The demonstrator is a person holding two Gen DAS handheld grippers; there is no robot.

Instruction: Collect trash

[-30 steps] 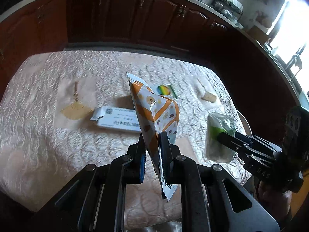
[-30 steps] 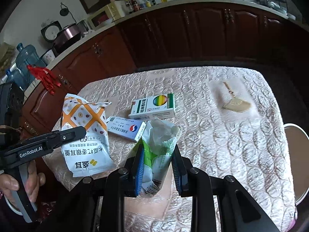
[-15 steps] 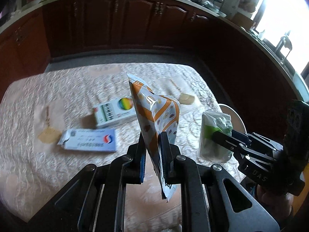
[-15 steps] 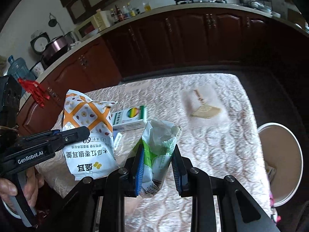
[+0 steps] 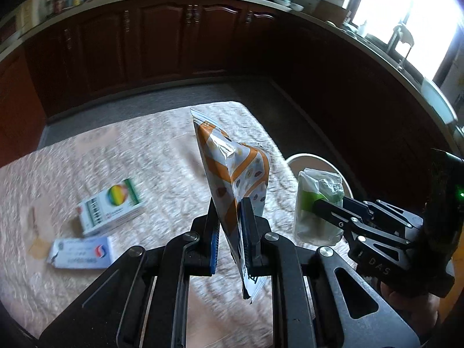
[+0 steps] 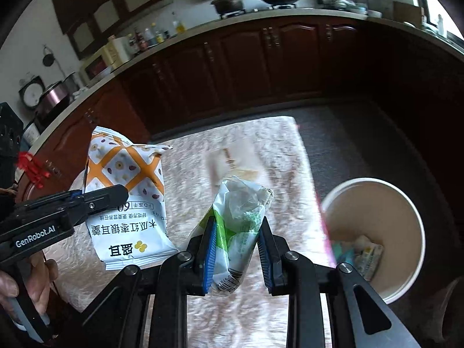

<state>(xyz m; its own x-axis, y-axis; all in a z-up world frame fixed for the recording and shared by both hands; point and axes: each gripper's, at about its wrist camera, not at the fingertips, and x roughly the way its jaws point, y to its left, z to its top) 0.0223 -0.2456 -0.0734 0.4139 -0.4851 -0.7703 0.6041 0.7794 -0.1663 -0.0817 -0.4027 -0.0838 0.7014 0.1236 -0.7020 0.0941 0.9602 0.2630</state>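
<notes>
Both hands loaded. My left gripper (image 5: 229,232) is clenched hard on the orange pouch (image 5: 232,171), pinched near its lower edge so most of the pouch stands up above the jaws, clear of the table (image 5: 145,150). My right gripper (image 6: 236,249) is clamped on the green wrapper (image 6: 240,217), crumpled, its barcode end hanging below the pads. Neither item touches the cloth.

Step in hand, as I judge it: carry both pieces to the bin (image 6: 406,203) and drop them in. The bin sits on the floor just off the table's right edge, mouth open and facing up; in the right wrist view it lies low and to the right of the wrapper.

Notes for doing it well:
- Right hand is nearer the bin, so I would take the wrapper in first and keep the left hand back to avoid crossing grippers.
- Get the jaws over the middle of the mouth before letting go; a light wrapper may drift or cling to a pad.
- The pouch is tall and floppy, held low. I would tip it mouth-down over the bin so it falls in and does not catch the rim.

Bin contents: some packaging already at the bottom, pale with a bit of teal and yellow; too blurred to identify. Plenty of room left.

Remaining on the table: a box with a rainbow mark (image 5: 111,206) and a flat blue-and-white box (image 5: 81,250), just beside each other.
</notes>
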